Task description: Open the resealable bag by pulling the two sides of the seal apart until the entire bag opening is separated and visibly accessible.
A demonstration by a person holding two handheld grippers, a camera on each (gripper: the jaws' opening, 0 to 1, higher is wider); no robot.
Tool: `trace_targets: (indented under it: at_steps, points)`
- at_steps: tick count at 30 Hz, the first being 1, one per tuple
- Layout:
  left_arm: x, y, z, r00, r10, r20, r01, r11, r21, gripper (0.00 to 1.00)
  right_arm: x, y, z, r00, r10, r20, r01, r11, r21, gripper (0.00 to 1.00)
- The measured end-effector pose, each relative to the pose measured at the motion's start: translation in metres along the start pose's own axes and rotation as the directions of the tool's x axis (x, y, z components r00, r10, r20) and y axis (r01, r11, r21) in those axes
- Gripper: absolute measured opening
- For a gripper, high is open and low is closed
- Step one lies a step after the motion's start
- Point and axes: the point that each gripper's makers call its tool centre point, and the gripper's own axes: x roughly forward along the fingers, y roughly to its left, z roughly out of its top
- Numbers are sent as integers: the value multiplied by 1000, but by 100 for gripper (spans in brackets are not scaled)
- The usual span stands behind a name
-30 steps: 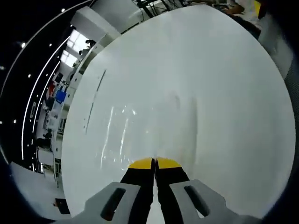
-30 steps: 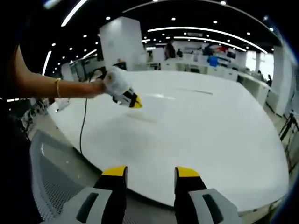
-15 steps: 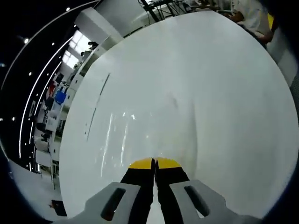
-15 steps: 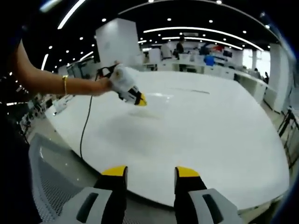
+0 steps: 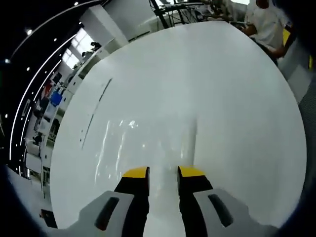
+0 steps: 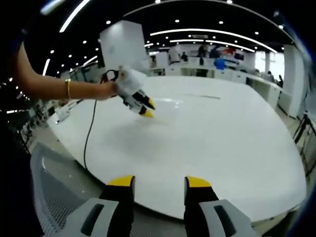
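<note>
The big white table (image 6: 212, 148) lies under both my grippers. The clear bag (image 5: 148, 143) lies flat and shiny on it, just past my left gripper (image 5: 163, 172). That gripper's jaws are a little apart and hold nothing. My right gripper (image 6: 159, 181) is wide apart, holding nothing, at the near table edge.

left gripper (image 5: 163, 172) agape over white table (image 5: 222, 108)

Left gripper (image 5: 163, 171) jaws parted, right gripper (image 6: 160, 181) jaws parted
</note>
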Motion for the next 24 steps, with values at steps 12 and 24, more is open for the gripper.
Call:
trace_targets:
  at_steps: [12,24]
  points:
    - [-45,-17,7,996,37,81,-23,987,-156,37,-1,0,4,1000,-3,27,4,1000,-10,41]
    - [-112,-23,3,955,198,220,-104,920,-378,62,-4,-3,10,997,-1,82,1,1000,7,54]
